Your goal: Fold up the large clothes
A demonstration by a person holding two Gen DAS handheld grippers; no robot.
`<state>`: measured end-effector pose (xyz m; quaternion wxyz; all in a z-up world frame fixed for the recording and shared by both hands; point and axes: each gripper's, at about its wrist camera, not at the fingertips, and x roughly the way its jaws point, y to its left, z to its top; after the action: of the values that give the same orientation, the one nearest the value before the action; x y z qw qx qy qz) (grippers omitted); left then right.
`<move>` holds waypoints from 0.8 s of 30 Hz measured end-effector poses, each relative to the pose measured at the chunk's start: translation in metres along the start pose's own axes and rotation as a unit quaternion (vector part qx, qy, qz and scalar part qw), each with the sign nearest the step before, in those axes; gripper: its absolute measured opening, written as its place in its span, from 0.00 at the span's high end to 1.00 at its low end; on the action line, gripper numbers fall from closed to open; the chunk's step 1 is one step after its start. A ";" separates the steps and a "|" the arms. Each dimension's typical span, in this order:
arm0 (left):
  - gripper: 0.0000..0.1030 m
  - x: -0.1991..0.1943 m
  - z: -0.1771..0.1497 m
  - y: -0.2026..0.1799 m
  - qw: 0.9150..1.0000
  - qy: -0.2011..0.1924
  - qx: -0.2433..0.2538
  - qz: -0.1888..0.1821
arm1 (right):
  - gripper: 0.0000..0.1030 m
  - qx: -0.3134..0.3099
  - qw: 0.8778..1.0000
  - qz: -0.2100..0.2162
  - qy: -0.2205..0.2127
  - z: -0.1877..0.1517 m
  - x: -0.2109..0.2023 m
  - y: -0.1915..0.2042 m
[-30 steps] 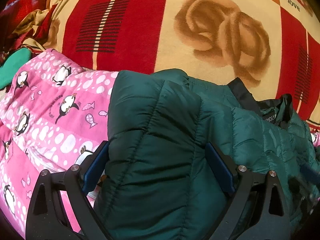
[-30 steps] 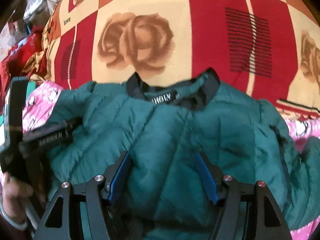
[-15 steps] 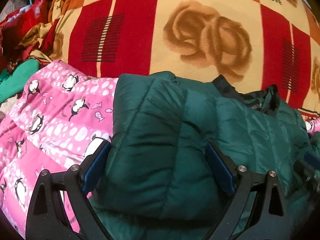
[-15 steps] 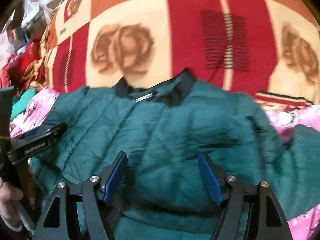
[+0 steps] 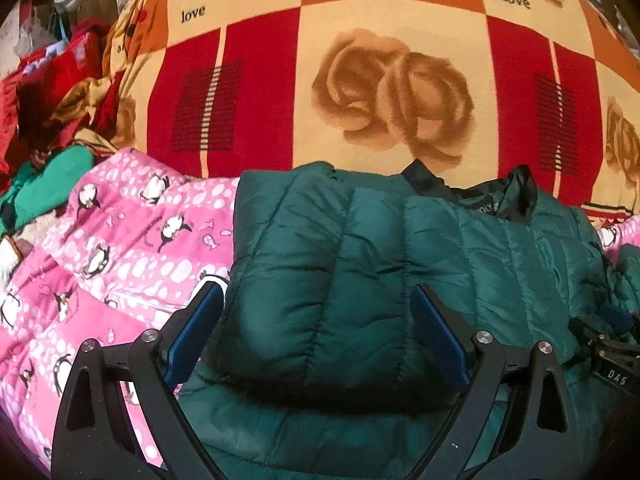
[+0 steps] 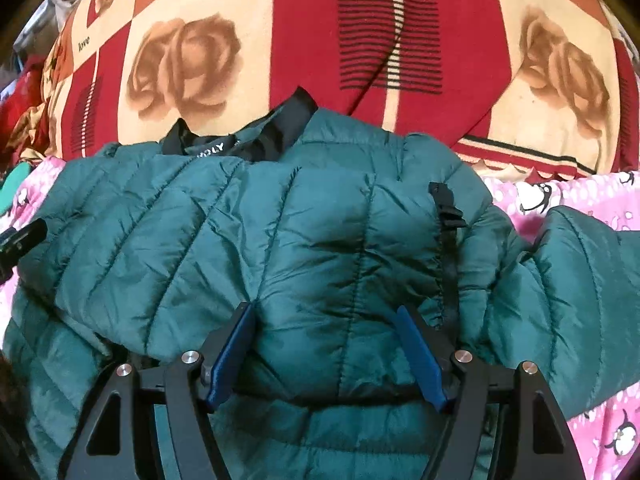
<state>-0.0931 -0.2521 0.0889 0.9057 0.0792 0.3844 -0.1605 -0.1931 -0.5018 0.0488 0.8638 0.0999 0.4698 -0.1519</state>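
Observation:
A dark green quilted jacket (image 5: 360, 248) lies on the bed with its left side folded over onto its body. Its black collar (image 6: 256, 136) points toward the far side. My left gripper (image 5: 316, 296) hovers over the folded left part, jaws wide apart, and the pads do not press the fabric. My right gripper (image 6: 323, 312) stands open over the jacket (image 6: 280, 220) near a black zipper strip (image 6: 448, 240), with a puffed fold between its fingers. A green sleeve (image 6: 580, 272) lies spread out to the right. Each gripper shows at the edge of the other's view.
The jacket rests on a pink penguin blanket (image 5: 120, 248) laid over a red and cream rose blanket (image 5: 360, 80). A heap of red and yellow clothes (image 5: 60, 88) and a light green garment (image 5: 52, 184) lie at the far left.
My left gripper has pulled back and risen, so more of the rose blanket shows. My right gripper has shifted right over the jacket, bringing the spread sleeve into view.

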 end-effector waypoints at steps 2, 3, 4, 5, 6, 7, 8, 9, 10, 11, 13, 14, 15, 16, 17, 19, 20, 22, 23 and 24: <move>0.08 -0.005 0.000 -0.002 1.000 -0.005 0.004 -0.001 | 0.32 0.000 1.000 0.000 -0.008 -0.003 -0.010 -0.001; 0.08 -0.008 0.001 -0.003 1.000 -0.008 0.005 -0.002 | 0.32 0.000 1.000 -0.001 -0.014 -0.003 -0.014 -0.001; 0.08 -0.010 0.001 -0.004 1.000 -0.010 0.006 -0.002 | 0.32 0.001 1.000 -0.004 -0.021 -0.004 -0.017 -0.001; 0.08 -0.011 0.001 -0.005 1.000 -0.010 0.007 -0.002 | 0.32 0.003 1.000 -0.008 -0.026 -0.006 -0.019 -0.002; 0.08 -0.012 0.001 -0.006 1.000 -0.010 0.008 -0.003 | 0.32 0.005 1.000 -0.011 -0.028 -0.007 -0.020 -0.004; 0.08 -0.014 0.001 -0.006 1.000 -0.011 0.008 -0.003 | 0.32 0.007 1.000 -0.013 -0.024 -0.009 -0.018 -0.005; 0.08 -0.015 0.001 -0.006 1.000 -0.012 0.008 -0.003 | 0.32 0.008 1.000 -0.013 -0.018 -0.010 -0.015 -0.006; 0.08 -0.017 0.001 -0.007 1.000 -0.013 0.008 -0.003 | 0.32 0.006 1.000 -0.012 -0.007 -0.011 -0.010 -0.005; 0.08 -0.018 0.001 -0.007 1.000 -0.013 0.009 -0.003 | 0.32 0.002 1.000 -0.013 -0.001 -0.012 -0.007 -0.004; 0.08 -0.018 0.001 -0.008 1.000 -0.014 0.009 -0.002 | 0.32 -0.004 1.000 -0.017 0.001 -0.012 -0.005 -0.001; 0.08 -0.019 0.000 -0.008 1.000 -0.013 0.009 -0.002 | 0.32 -0.007 1.000 -0.022 -0.001 -0.011 -0.006 0.000; 0.08 -0.019 0.000 -0.007 1.000 -0.012 0.009 -0.002 | 0.32 -0.006 1.000 -0.021 -0.001 -0.012 -0.007 -0.001; 0.08 -0.019 -0.001 -0.007 1.000 -0.011 0.010 -0.003 | 0.32 -0.003 1.000 -0.019 -0.001 -0.012 -0.009 -0.001; 0.08 -0.019 -0.001 -0.008 1.000 -0.011 0.010 -0.003 | 0.32 -0.001 1.000 -0.017 -0.002 -0.013 -0.011 -0.001; 0.08 -0.018 -0.001 -0.008 1.000 -0.011 0.010 -0.003 | 0.32 0.000 1.000 -0.016 -0.003 -0.013 -0.013 -0.001; 0.08 -0.016 -0.002 -0.007 1.000 -0.007 0.006 -0.007 | 0.32 0.003 1.000 -0.011 -0.009 -0.015 -0.020 0.000; 0.08 -0.015 -0.002 -0.007 1.000 -0.004 0.004 -0.008 | 0.32 0.005 1.000 -0.009 -0.012 -0.016 -0.023 0.000; 0.08 -0.009 -0.004 -0.007 1.000 0.008 -0.001 -0.014 | 0.32 0.005 1.000 -0.008 -0.014 -0.018 -0.028 0.001; 0.08 -0.006 -0.005 -0.008 1.000 0.016 -0.001 -0.017 | 0.32 0.005 1.000 -0.007 -0.015 -0.018 -0.030 0.001; 0.08 0.001 -0.008 -0.010 0.999 0.032 0.000 -0.019 | 0.32 0.005 1.000 -0.007 -0.017 -0.019 -0.032 0.001</move>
<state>-0.1012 -0.2592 0.0828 0.8897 0.0771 0.4145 -0.1751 -0.2243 -0.4891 0.0657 0.8700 0.0983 0.4554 -0.1615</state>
